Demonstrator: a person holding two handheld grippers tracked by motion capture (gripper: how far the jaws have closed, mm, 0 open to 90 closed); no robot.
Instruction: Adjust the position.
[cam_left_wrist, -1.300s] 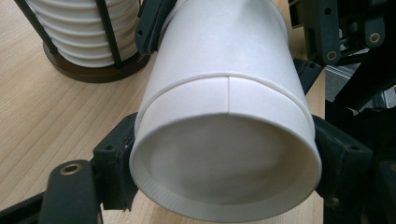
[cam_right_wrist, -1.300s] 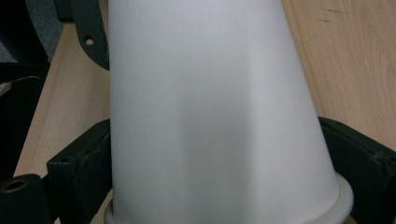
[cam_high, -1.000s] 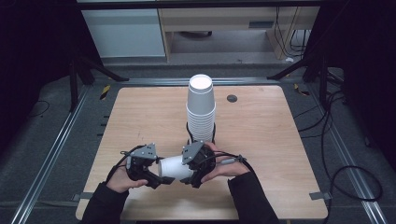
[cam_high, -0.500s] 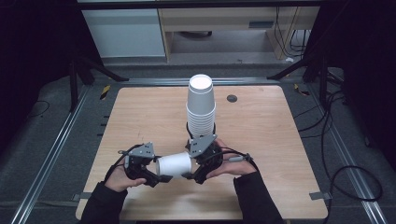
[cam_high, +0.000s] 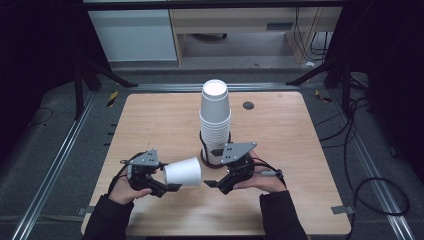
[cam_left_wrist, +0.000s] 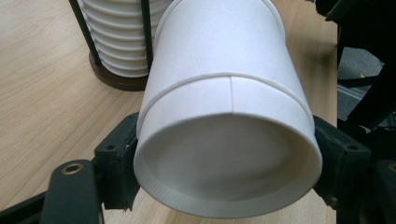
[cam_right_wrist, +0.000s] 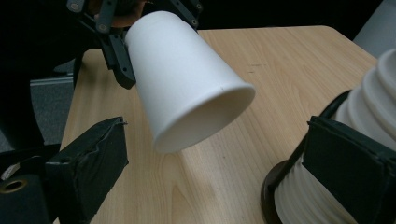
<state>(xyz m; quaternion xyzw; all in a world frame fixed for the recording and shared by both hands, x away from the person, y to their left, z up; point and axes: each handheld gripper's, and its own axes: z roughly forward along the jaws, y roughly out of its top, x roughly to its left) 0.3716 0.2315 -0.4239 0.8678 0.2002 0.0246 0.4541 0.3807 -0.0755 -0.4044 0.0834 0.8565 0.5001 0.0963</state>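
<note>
While the left tongs (cam_high: 167, 186) clamp the cup (cam_high: 183, 172) near its base, level just before the stack (cam_high: 215, 122), the right tongs (cam_high: 216, 183) gape empty beside it (thin paper, light and crushable: grip gently).

cup (cam_high: 183, 172): plain white inside and out, no print
stack of cups (cam_high: 215, 120): white, banded by its ribbed rims
stand (cam_high: 208, 161): dark brown round base with thin black upright rods
left gripper (cam_high: 167, 186): black, with a grey plate on top
right gripper (cam_high: 212, 183): black, with a grey plate on top
fingers (cam_right_wrist: 88, 163): matte black pads
surface (cam_high: 150, 120): light wood with fine pale grain
sleeves (cam_high: 107, 220): black
floor (cam_high: 45, 135): dark grey, with silver rails
</note>
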